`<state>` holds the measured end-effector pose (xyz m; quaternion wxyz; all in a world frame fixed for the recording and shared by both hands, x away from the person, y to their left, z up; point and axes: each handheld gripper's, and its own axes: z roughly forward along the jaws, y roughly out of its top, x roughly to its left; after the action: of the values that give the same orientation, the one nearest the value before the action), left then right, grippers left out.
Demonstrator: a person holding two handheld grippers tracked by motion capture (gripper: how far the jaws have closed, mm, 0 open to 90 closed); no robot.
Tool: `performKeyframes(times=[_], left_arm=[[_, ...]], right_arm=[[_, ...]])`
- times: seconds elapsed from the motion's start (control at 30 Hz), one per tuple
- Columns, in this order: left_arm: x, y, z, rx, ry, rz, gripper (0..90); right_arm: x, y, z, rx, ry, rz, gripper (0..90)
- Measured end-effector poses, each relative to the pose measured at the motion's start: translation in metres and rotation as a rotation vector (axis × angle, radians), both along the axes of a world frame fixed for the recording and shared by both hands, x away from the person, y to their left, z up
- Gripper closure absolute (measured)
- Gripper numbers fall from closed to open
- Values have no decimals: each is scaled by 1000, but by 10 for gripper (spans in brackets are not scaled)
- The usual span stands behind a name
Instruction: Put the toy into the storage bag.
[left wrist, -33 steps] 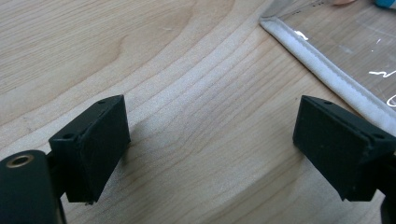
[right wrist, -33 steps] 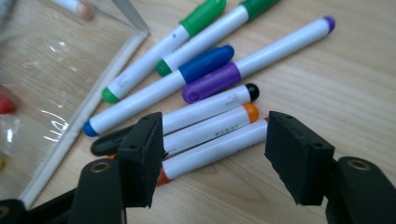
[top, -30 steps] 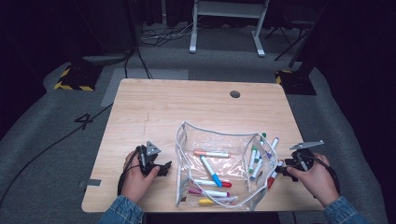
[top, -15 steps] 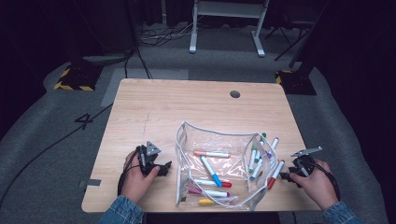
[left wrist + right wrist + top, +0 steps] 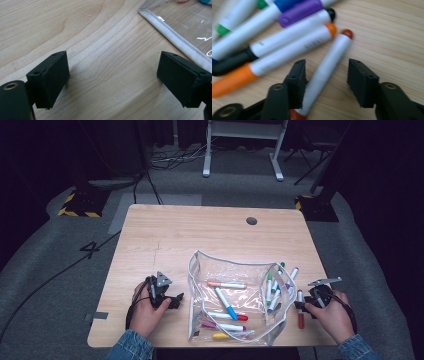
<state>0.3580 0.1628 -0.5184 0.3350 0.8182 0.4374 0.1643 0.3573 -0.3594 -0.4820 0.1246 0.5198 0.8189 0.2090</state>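
The red-capped marker (image 5: 325, 72) lies flat on the table (image 5: 200, 240), on the bare wood just right of the clear pouch (image 5: 235, 270). Seen from above (image 5: 300, 309), its long axis runs nearly straight away from me, with one red end toward my edge of the table and the other toward the far edge. In my right gripper view its white barrel comes up from between the jaws and leans to the upper right, ending in a red tip.

My right tongs (image 5: 306, 306) straddle that marker. Their jaws have just been closing with the barrel between them. One jaw is against or just beside the barrel, and the other stands apart from it with wood showing in the gap, so nothing is clamped yet.

Just beside the marker's far end lies a loose fan of other pens: an orange marker (image 5: 287, 53), then a black one (image 5: 274, 41), then purple, blue and green caps beyond.

My left tongs (image 5: 175, 301) rest on the table left of the pouch, jaws spread wide over bare wood, with the pouch's white seam (image 5: 172, 32) just ahead.
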Motion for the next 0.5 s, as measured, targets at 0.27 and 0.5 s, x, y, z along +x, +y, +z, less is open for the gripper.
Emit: performKeyframes(times=[0.27, 0.5], left_arm=[[0, 0, 0, 0, 0, 0, 111], [0, 0, 0, 1, -1, 0, 111]], right_arm=[[-3, -25, 5, -63, 42, -57, 771], [-4, -37, 28, -1, 15, -46, 774]])
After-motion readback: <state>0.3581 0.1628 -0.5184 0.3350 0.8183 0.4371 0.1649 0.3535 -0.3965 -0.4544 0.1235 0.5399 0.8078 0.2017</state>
